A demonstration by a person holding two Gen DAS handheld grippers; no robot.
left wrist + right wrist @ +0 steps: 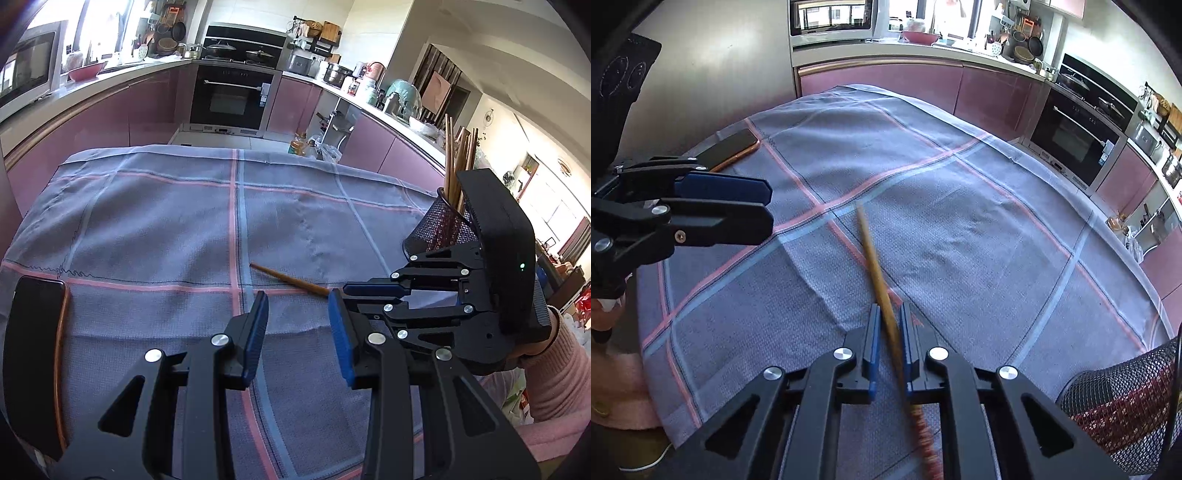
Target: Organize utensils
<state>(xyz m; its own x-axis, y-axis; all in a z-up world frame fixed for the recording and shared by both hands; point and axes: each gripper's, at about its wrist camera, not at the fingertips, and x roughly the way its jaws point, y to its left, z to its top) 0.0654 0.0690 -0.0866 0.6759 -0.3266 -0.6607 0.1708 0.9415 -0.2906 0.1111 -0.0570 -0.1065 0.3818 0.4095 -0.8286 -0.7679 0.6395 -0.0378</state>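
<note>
A brown wooden chopstick [877,273] lies between the blue pads of my right gripper [888,325], which is shut on it near its patterned end; it looks blurred and points away over the cloth. It also shows in the left wrist view [288,278], running to the right gripper [345,291]. My left gripper [299,317] is open and empty above the cloth, just left of the chopstick; it shows in the right wrist view [764,206] too. A black mesh holder [439,229] with several chopsticks [456,166] stands at the right, also seen in the right wrist view [1123,402].
A grey checked cloth [166,229] covers the table. A black phone [33,354] in an orange case lies at the left edge, seen also in the right wrist view [733,147]. Pink kitchen cabinets [110,114] and an oven [231,98] stand beyond the table.
</note>
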